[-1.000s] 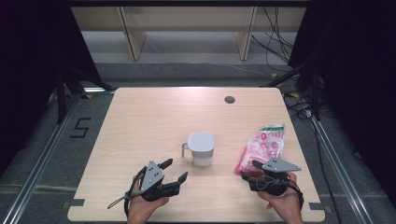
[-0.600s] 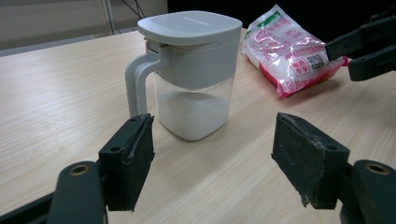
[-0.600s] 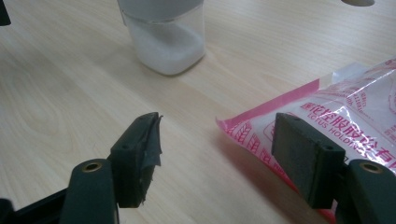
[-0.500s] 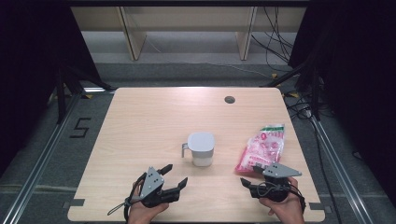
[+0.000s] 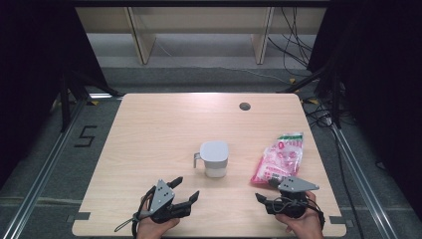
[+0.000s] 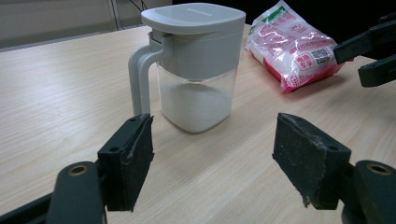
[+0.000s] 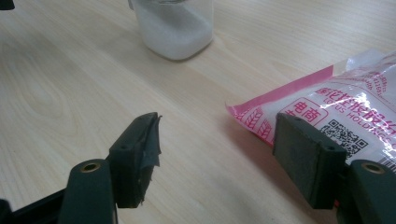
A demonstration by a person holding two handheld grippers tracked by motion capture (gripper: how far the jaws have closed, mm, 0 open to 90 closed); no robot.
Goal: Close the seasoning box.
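Note:
A clear jug [image 5: 215,158] with a grey lid and handle stands mid-table, about a third full of white granules [image 6: 194,105]. To its right lies a pink-and-white bag [image 5: 279,158]. My left gripper [image 5: 185,188] is open near the front edge, its jaws pointing at the jug [image 6: 194,65] from a short way off, and nothing is between them [image 6: 217,158]. My right gripper [image 5: 265,190] is open too, low over the table just short of the bag's near end [image 7: 345,112], with the jug's base [image 7: 175,25] beyond. The left gripper view also catches the right gripper's jaws [image 6: 369,56] beside the bag [image 6: 292,46].
A dark round grommet [image 5: 244,106] sits in the tabletop [image 5: 159,129] near its far edge. Metal rails run along the floor on both sides, with a "5" mark [image 5: 85,135] at the left. Cables trail at the right, and wooden shelf legs stand behind.
Both grippers have drawn back toward the near table edge. The jug and bag have not moved.

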